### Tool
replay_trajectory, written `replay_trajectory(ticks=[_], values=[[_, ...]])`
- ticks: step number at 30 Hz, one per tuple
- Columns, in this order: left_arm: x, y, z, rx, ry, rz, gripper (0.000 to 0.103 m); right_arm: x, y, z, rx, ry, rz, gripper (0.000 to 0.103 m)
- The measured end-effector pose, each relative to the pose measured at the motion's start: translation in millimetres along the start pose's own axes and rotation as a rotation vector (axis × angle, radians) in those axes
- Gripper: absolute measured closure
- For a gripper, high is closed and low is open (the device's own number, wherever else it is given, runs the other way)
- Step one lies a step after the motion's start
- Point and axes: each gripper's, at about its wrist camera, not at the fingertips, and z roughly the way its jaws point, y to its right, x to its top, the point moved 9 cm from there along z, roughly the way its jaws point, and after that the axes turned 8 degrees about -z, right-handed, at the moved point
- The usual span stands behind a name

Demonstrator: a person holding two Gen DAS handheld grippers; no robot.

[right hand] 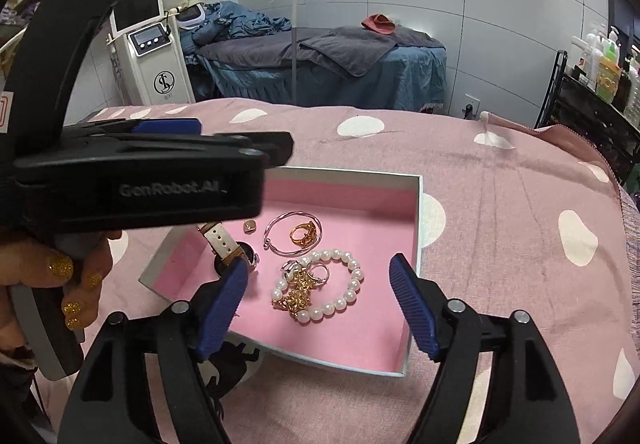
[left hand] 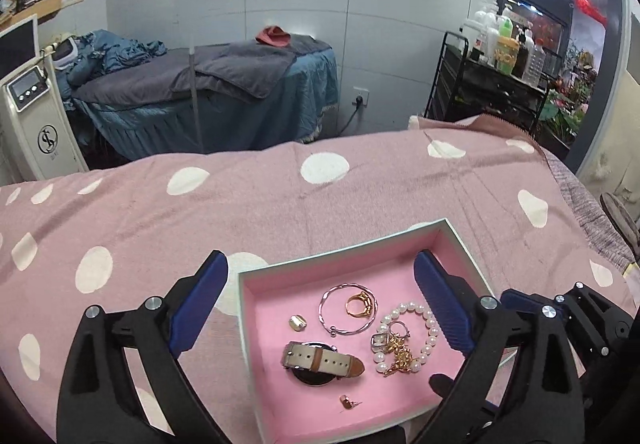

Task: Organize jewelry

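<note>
Meanwhile, our left gripper (left hand: 320,308) and right gripper (right hand: 320,304) hang spread, empty, over the box's (right hand: 419,228) walls: one watch (left hand: 320,358), one pearl bracelet (right hand: 352,276).

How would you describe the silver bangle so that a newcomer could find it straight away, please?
On the pink polka-dot blanket sits an open box with pink lining. Toward its far half lies the silver bangle, a thin open hoop. It alone encircles a gold ring, while the pearl bracelet beside it is beaded.
</note>
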Motion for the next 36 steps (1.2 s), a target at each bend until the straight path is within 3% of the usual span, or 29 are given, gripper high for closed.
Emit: replay_trajectory(ticks=[8, 16, 20, 28, 36], values=[[-12.3, -25.5, -86.7, 0.020, 0.187, -0.051, 0.006, -8.9, 2.2, -53.7, -0.029, 0.096, 0.028, 0.013], [-71.6, -24.0, -166.2, 0.029, 0.287, -0.006, 0.006, -36.0, -12.3, -120.8, -0.074, 0.219, 0.021, 0.007], [-110.4, -23.5, -207.3, 0.073, 0.346, 0.001, 0.006, -58.8, -21.9, -153.1, -0.104, 0.270, 0.008, 0.007], [-192.4, -17.0, -270.5, 0.092, 0.368, 0.006, 0.006, -112.9, -45.7, -213.6, -0.138, 0.334, 0.008, 0.006], [-250.0, -19.8, -311.9, 0.116, 0.340, -0.075, 0.006, -157.1, -54.2, -258.0, -0.197, 0.368, 0.016, 0.006]])
